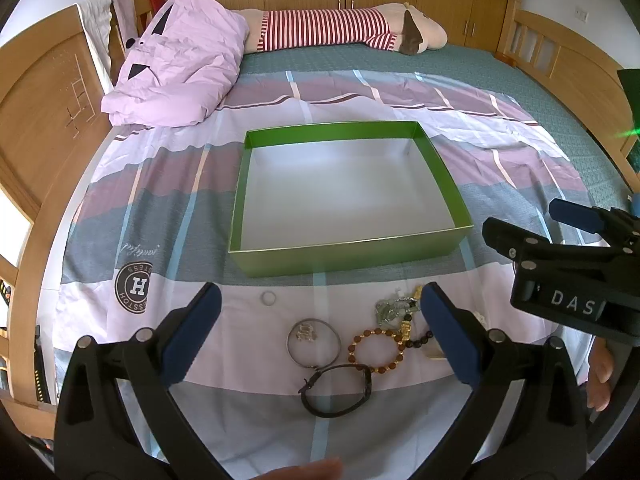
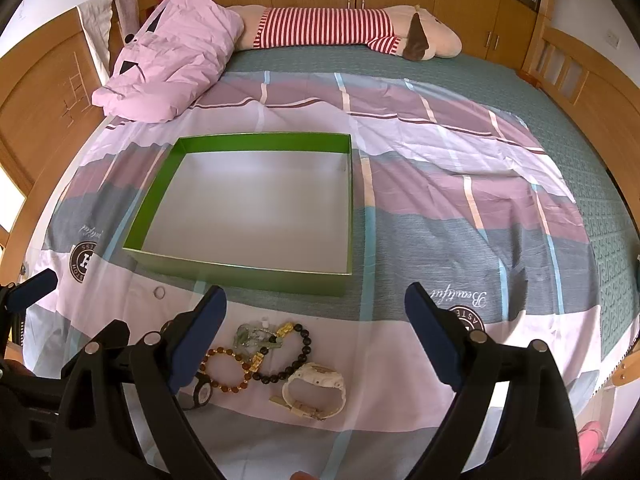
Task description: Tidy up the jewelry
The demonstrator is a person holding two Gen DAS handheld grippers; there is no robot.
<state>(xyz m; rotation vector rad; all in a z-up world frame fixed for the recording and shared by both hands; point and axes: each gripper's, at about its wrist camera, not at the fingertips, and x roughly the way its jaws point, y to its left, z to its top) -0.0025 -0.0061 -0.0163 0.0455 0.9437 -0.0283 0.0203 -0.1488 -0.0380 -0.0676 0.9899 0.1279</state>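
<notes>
An empty green box (image 1: 348, 256) (image 2: 240, 276) with a white floor sits on the bedsheet. In front of it lies jewelry: a small ring (image 1: 268, 298) (image 2: 159, 292), a silver bangle (image 1: 314, 343), a black bracelet (image 1: 338, 390), an amber bead bracelet (image 1: 376, 350) (image 2: 228, 370), a dark bead bracelet (image 2: 294, 354), a greenish pendant tangle (image 1: 394, 308) (image 2: 254, 338), a white watch (image 2: 316, 390) and a black watch (image 2: 200, 392). My left gripper (image 1: 320, 336) hangs open over the bangle and bracelets. My right gripper (image 2: 316, 340) is open above the bead bracelets and white watch.
The bed carries a striped patchwork sheet (image 1: 160, 208), a crumpled lilac quilt (image 1: 176, 64) at the back left and a striped plush toy (image 1: 344, 28) along the far edge. Wooden bed rails (image 1: 44, 120) and cabinets surround it. The right gripper's body (image 1: 576, 276) shows at the right.
</notes>
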